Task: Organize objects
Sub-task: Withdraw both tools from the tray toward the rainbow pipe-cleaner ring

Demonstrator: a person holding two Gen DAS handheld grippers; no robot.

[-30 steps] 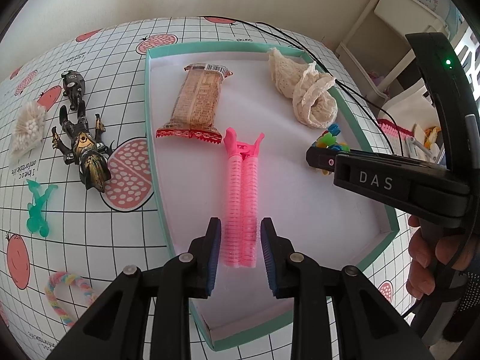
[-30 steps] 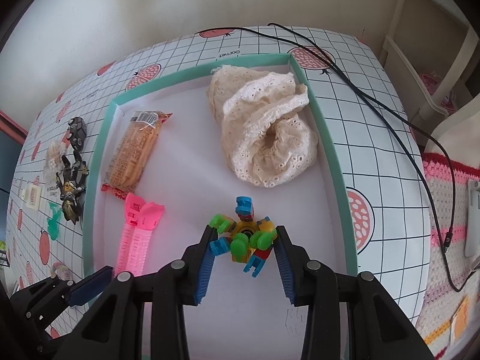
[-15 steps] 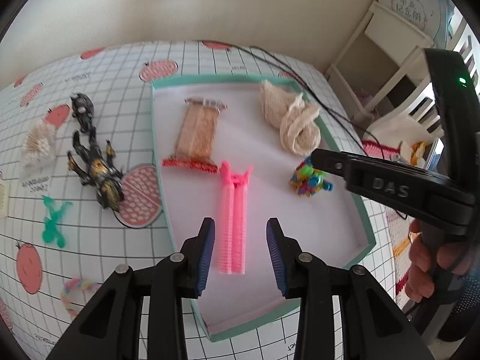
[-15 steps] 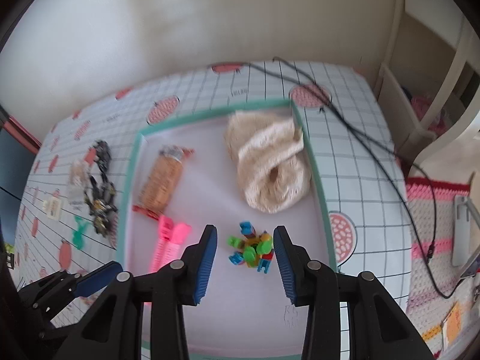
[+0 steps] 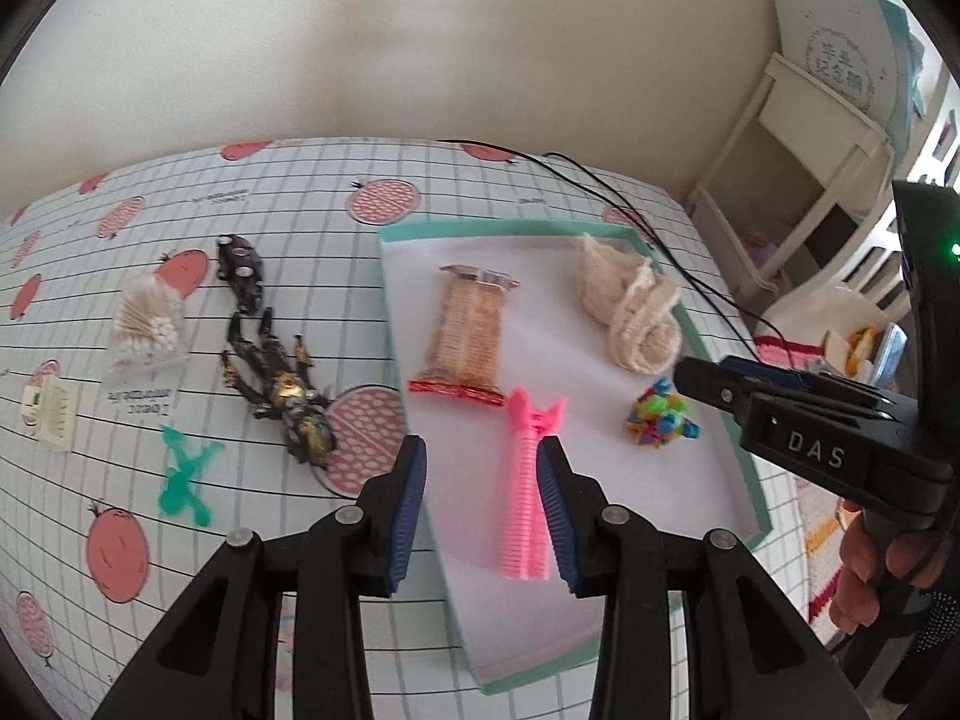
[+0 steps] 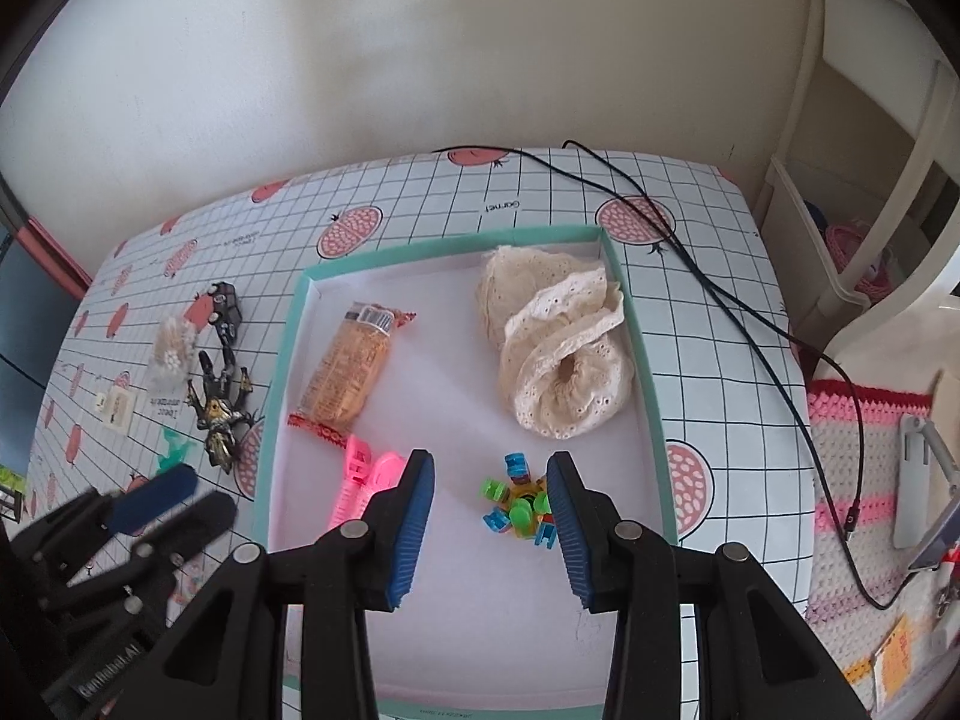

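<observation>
Gridded cloth with pink fruit prints over the worktop (image 5: 288, 204), cream wall behind, white shelving at the right edge. Teal-rimmed tray (image 6: 288, 354) right of centre, already carrying a snack packet (image 5: 471, 327), a cream lace cloth (image 6: 558, 354), a pink comb clip (image 5: 528, 498) and a small multicoloured block toy (image 6: 519, 504). Still outside on the cloth, left of frame in the left wrist view: dark action figure (image 5: 276, 384), black toy car (image 5: 240, 270), bag of cotton swabs (image 5: 147, 324), green plastic piece (image 5: 183, 477), beige clip (image 5: 51, 414). Left tongs (image 5: 480, 510) released, spread wide, empty, poised above the tray's left rim. Right tongs (image 6: 492, 516) likewise released and empty, over the block toy. Probably next: the action figure, up and to the left of the left tongs, long axis running diagonally from upper left to lower right; clearly nearer the left hand, so a leftward reach with the jaws set across that axis.
</observation>
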